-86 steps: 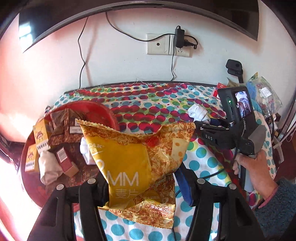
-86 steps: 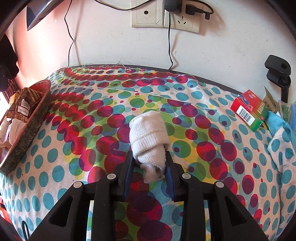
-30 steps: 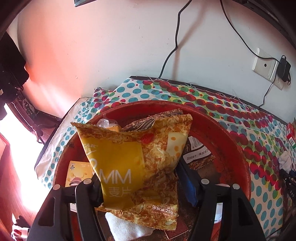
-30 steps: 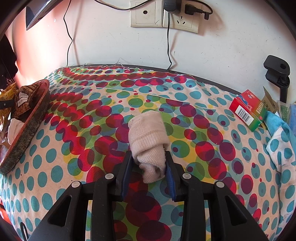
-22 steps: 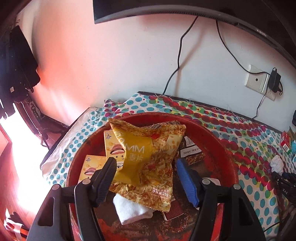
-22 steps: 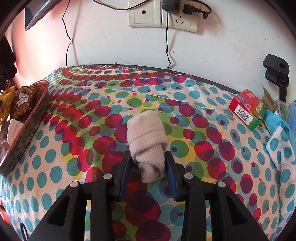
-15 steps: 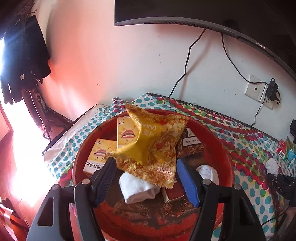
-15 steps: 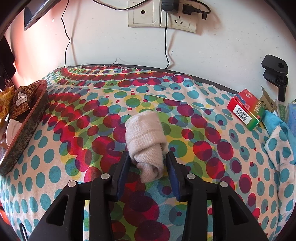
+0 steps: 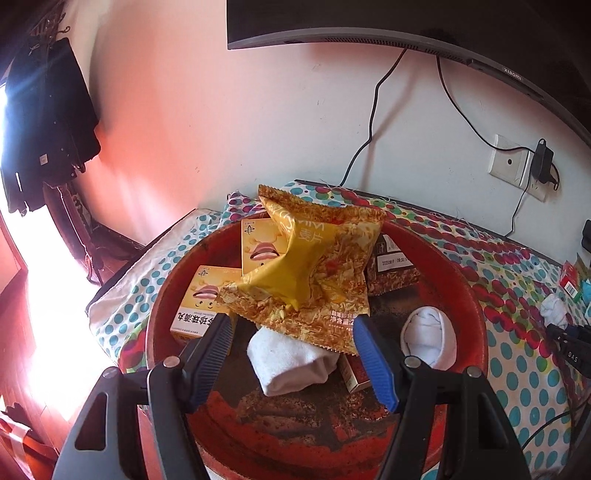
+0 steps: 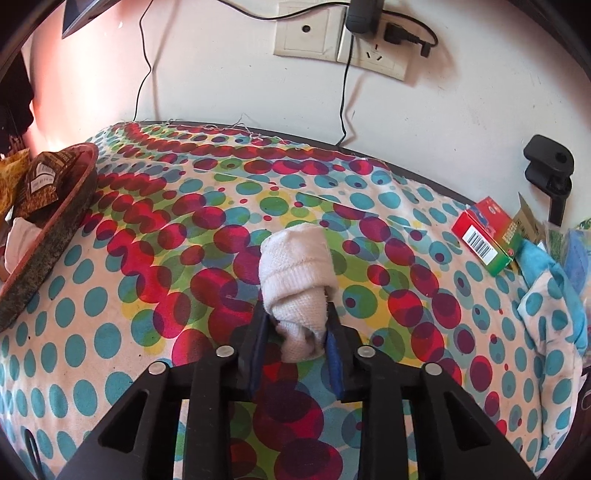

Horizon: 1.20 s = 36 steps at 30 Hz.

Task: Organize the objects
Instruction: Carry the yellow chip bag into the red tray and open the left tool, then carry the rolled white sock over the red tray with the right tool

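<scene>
In the left wrist view a yellow snack bag [image 9: 310, 266] lies in the red round basin [image 9: 469, 295], on top of yellow boxes [image 9: 201, 302], a dark packet [image 9: 391, 269] and rolled white socks [image 9: 288, 358]. My left gripper [image 9: 291, 354] is open and empty, just above and in front of the bag. In the right wrist view my right gripper [image 10: 297, 332] is shut on a rolled white sock [image 10: 295, 266] that rests on the dotted tablecloth [image 10: 147, 288]. The basin's rim [image 10: 48, 225] shows at the far left.
A second white sock [image 9: 428, 338] and a small red box [image 9: 356, 373] lie in the basin. A red and green box [image 10: 487, 230] and blue bags [image 10: 554, 273] sit at the table's right edge. Wall sockets [image 10: 340, 33] with cables and a black clamp [image 10: 550, 166] are behind.
My left gripper has opened, let the snack bag drop into the basin and drawn back and up. My right gripper has kept its hold on the sock, barely moving.
</scene>
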### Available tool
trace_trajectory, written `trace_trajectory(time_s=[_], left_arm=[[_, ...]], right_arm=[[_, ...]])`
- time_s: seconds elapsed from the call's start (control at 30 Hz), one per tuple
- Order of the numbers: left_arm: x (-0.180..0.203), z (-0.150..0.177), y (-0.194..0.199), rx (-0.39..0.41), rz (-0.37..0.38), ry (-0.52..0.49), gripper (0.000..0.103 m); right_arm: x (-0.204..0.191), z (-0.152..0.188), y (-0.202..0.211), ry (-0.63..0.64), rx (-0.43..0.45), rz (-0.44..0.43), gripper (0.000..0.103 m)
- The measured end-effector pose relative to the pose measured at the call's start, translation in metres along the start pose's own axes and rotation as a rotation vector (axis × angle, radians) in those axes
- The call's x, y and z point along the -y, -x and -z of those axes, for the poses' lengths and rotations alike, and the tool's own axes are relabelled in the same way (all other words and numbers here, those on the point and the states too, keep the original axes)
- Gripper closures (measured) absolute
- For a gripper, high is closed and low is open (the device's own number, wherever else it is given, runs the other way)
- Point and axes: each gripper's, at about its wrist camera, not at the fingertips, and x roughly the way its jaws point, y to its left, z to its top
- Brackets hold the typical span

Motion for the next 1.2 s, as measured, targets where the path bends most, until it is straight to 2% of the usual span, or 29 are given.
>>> trace_trajectory(time_s=[0.17, 0.5, 0.67, 0.87, 1.2], left_arm=[[-0.006, 0.001, -0.006, -0.006, -0.021, 0.012, 0.033], [-0.021, 0.000, -0.008, 0.010, -0.014, 0.064, 0.033], [-0.028, 0.000, -0.008, 0.029, -0.024, 0.085, 0.033], [-0.033, 0.002, -0.011, 0.007, -0.014, 0.111, 0.033], [-0.039, 0.002, -0.010, 0.007, -0.015, 0.135, 0.033]], right_arm=[[0.004, 0.001, 0.003, -0.026, 0.009, 0.024, 0.079], [0.005, 0.000, 0.002, -0.036, 0.002, 0.055, 0.079], [0.009, -0.001, 0.008, -0.088, 0.009, 0.039, 0.079], [0.006, -0.012, 0.029, -0.123, 0.043, 0.003, 0.079], [-0.040, -0.033, 0.056, -0.066, 0.075, -0.093, 0.078]])
